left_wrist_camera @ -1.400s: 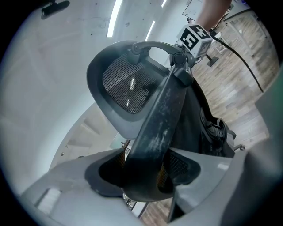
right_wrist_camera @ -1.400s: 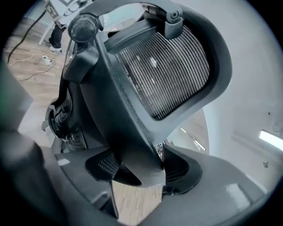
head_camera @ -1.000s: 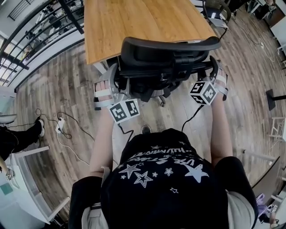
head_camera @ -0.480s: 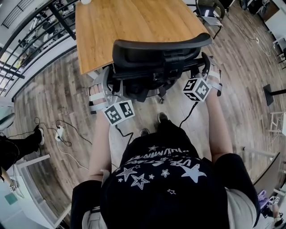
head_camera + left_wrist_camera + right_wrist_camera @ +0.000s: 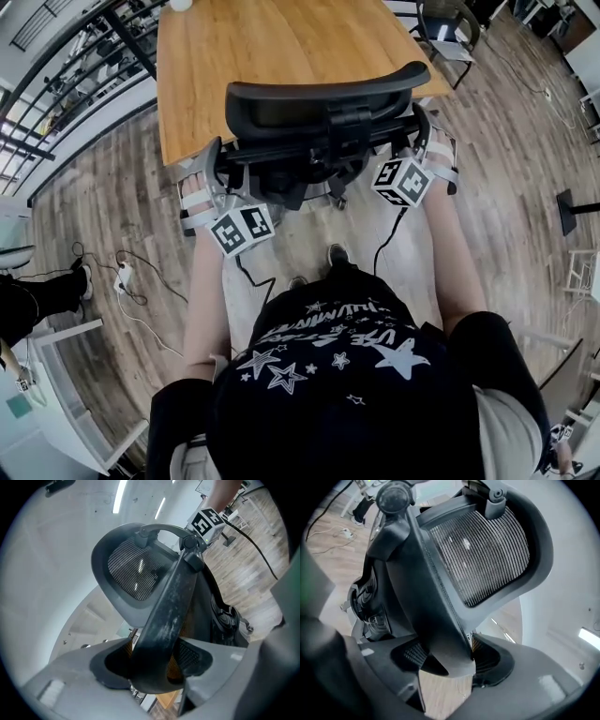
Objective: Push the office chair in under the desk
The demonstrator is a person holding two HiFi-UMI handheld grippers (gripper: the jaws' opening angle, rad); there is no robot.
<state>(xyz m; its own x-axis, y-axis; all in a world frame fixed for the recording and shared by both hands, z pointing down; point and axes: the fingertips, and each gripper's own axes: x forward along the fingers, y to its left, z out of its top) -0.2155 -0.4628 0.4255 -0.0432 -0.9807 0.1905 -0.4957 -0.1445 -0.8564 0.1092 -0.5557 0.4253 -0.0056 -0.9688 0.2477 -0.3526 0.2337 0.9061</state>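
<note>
Left claw (image 5: 154,667) and right claw (image 5: 445,665) each clamped stiff back struts of the chair (image 5: 319,108); heavy, it would likely roll toward the worktop (image 5: 272,47) at 12 o'clock.

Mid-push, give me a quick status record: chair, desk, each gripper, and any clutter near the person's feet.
chair: black mesh-backed office chair, upright, backrest toward the person
desk: light wooden desk, near edge level with the backrest top; the seat is hidden behind the backrest
left: left gripper, jaws closed on the dark back-frame strut at the chair's left side
right: right gripper, jaws closed on the back-frame strut at the chair's right side
clutter: white power strip, left of the person, apart from the chair
</note>
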